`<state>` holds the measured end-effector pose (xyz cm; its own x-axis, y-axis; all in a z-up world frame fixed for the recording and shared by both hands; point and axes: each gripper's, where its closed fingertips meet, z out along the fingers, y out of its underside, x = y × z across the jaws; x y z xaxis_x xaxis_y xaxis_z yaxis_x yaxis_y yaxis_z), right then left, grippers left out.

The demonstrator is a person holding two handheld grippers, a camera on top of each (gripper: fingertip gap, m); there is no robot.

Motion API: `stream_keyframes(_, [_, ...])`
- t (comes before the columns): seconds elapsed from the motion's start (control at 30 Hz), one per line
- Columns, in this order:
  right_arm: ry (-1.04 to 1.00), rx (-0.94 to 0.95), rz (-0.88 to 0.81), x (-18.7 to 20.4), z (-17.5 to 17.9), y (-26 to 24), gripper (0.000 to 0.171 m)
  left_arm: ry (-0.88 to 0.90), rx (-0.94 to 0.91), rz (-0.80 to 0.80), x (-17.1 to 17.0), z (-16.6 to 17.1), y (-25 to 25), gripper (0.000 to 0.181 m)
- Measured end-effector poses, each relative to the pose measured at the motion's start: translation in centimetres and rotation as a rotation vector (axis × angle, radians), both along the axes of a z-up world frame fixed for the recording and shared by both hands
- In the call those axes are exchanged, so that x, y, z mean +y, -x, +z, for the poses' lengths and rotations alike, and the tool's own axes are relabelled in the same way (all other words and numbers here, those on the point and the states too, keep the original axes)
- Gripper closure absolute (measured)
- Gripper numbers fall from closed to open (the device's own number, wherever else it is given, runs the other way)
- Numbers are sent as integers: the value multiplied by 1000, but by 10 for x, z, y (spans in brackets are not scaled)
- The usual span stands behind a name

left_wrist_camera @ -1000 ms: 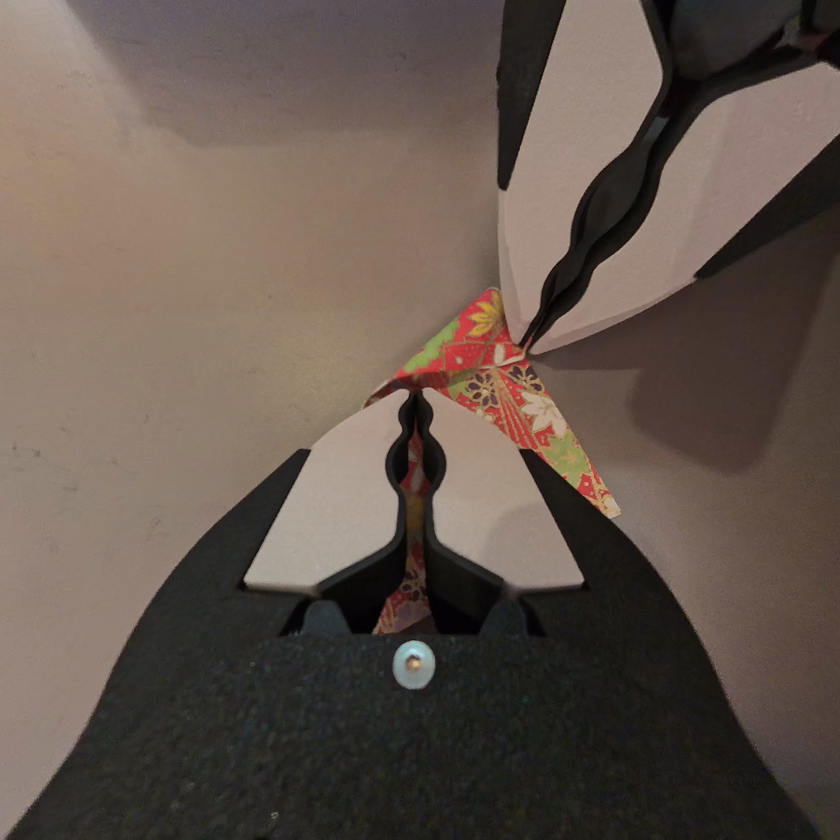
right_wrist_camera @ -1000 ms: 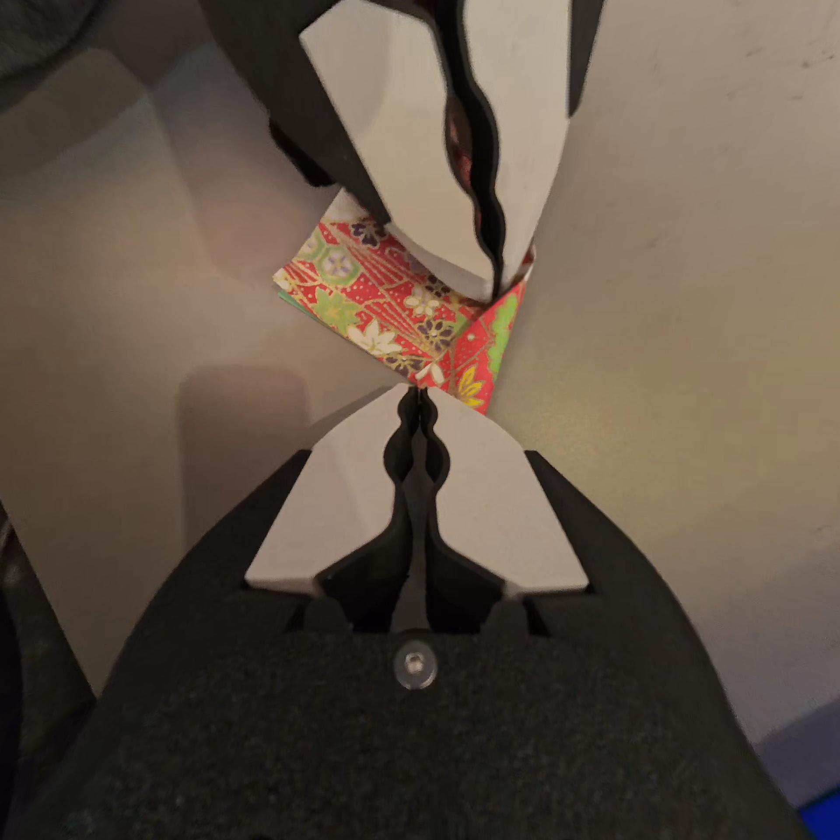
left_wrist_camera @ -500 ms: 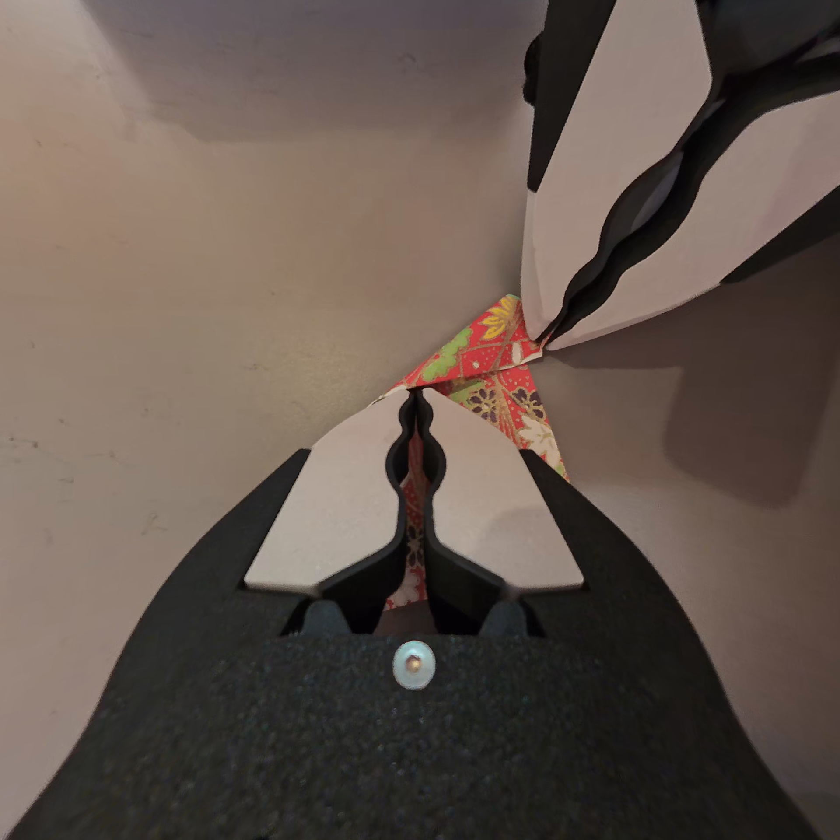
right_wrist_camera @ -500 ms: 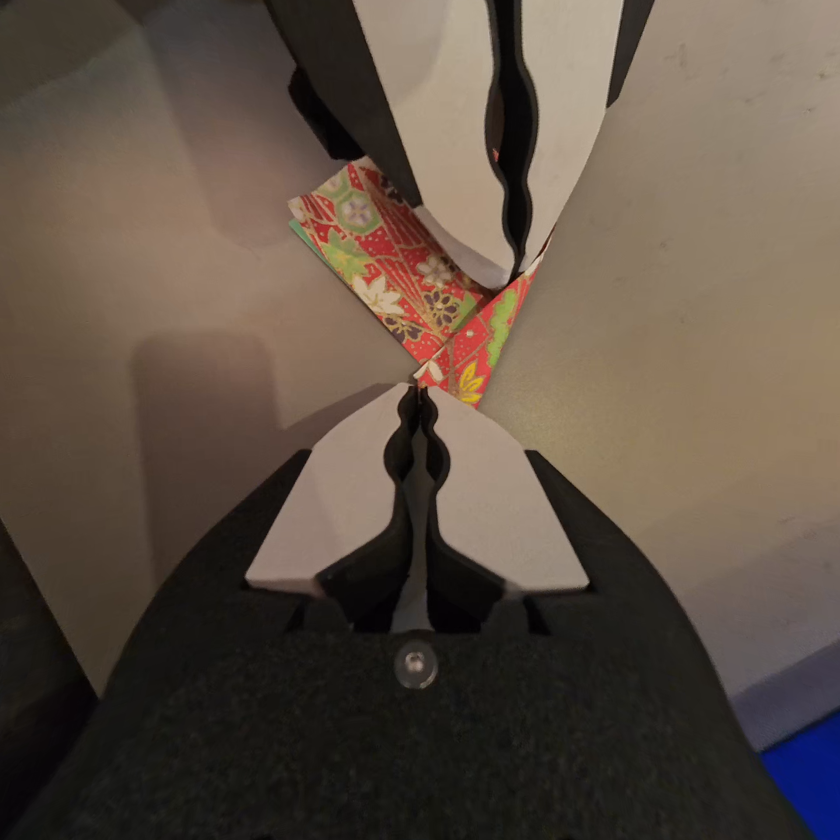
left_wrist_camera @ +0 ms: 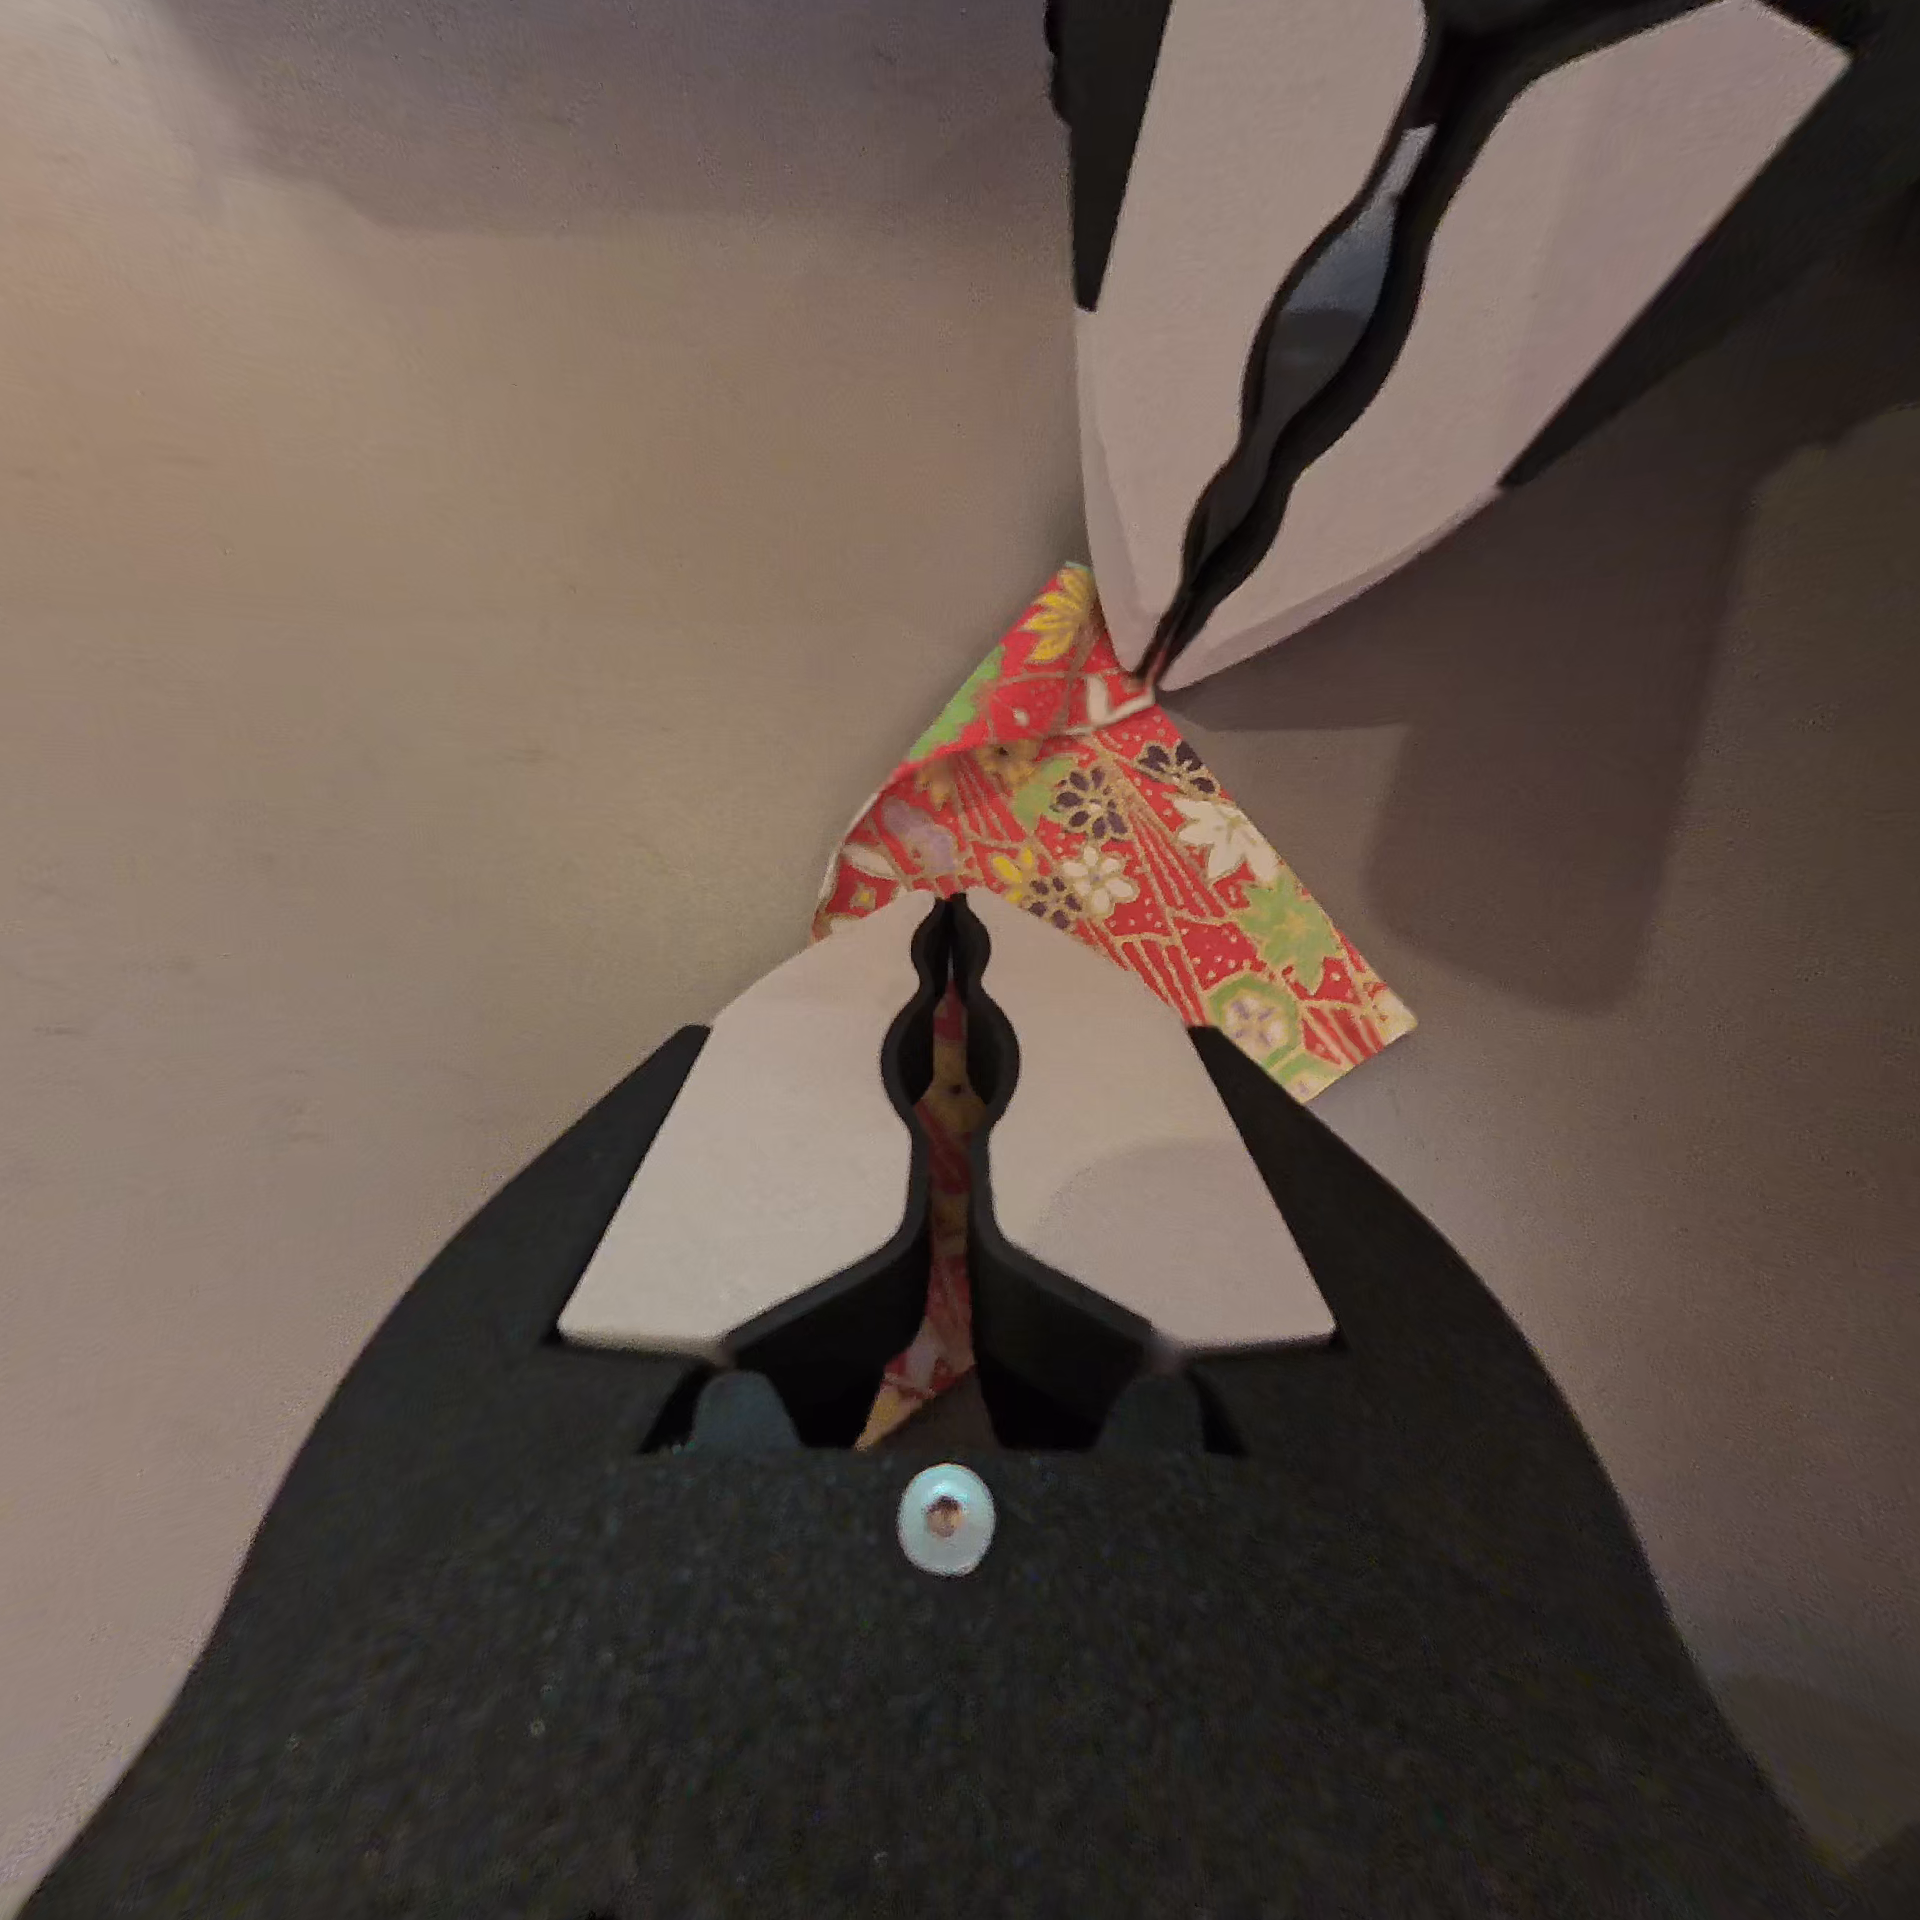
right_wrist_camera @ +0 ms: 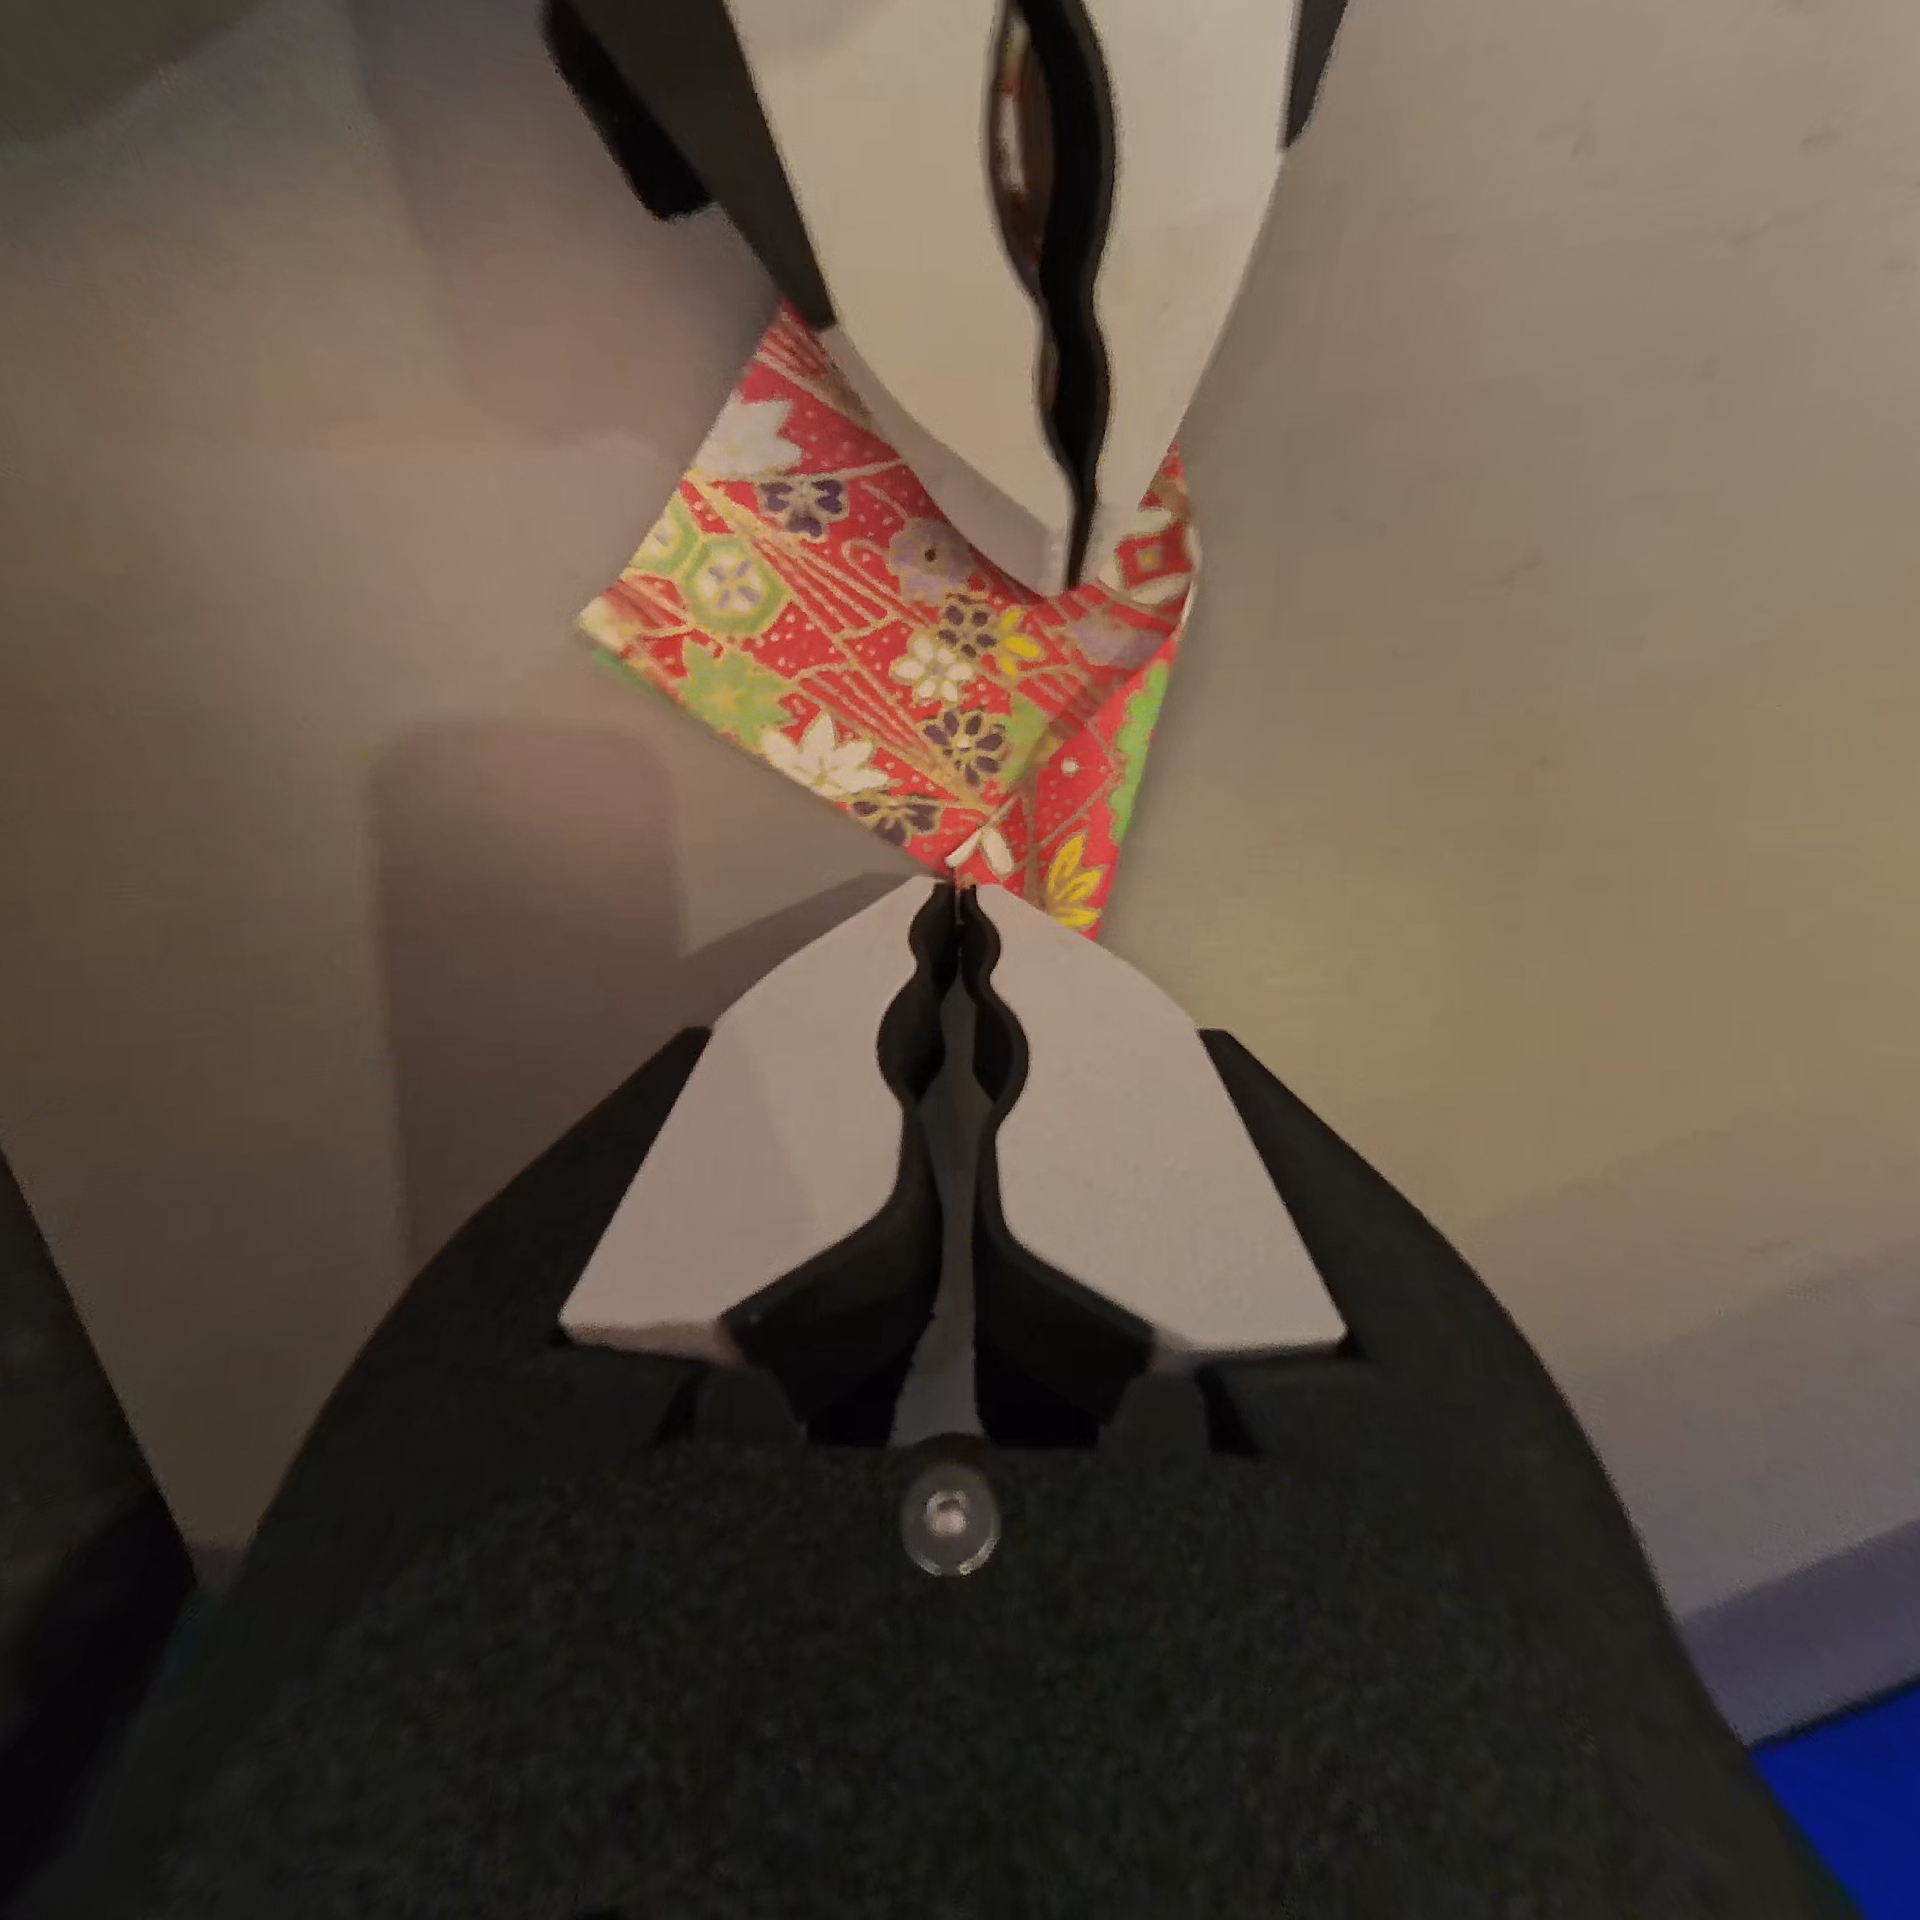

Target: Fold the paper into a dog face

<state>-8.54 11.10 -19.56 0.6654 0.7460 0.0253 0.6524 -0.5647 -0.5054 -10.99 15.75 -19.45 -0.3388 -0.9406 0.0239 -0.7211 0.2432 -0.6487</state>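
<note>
The red floral-patterned origami paper (left_wrist_camera: 1132,883) is already folded into a layered triangular shape and is held over the plain beige worktop (left_wrist_camera: 416,623); whether it touches the surface is hard to tell. The left gripper (left_wrist_camera: 951,902) has its fingers closed on the paper's body, a strip of pattern showing in the slot between them. The right gripper (right_wrist_camera: 956,883) has its fingers pinched shut on the tip of a small corner flap (right_wrist_camera: 1081,831), which appears partly turned over. The base fold looks finished and this is likely an ear fold; its crease, the other ear and the chin fold seem left.
</note>
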Motion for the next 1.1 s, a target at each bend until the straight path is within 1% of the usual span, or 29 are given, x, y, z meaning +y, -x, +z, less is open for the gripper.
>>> stream_keyframes(0.1, [0, 23, 49, -10, 3, 9, 171, -30, -13, 21, 0, 0, -4, 181])
stream_keyframes(0.27, [1, 35, 15, -11, 0, 10, 171, -51, -13, 27, -1, 0, -7, 181])
stream_keyframes(0.53, [23, 45, 2, -10, 0, 11, 171, -15, -4, 26, -1, 1, -7, 181])
stream_keyframes(0.7, [12, 33, 0, -10, 0, 11, 171, 85, -68, 31, -13, 21, -15, 178])
stream_keyframes(0.8, [10, 29, -9, -10, 0, 11, 171, 102, -113, 34, -20, 31, -23, 180])
stream_keyframes(0.87, [8, 28, -11, -10, 0, 11, 171, 84, -108, 44, -22, 29, -29, 181])
stream_keyframes(1.0, [14, 29, -19, -10, -1, 11, 171, 28, -38, 57, -19, 7, -30, 181])
stream_keyframes(1.1, [13, 33, -24, -10, -1, 11, 171, 25, -39, 70, -14, 8, -29, 181])
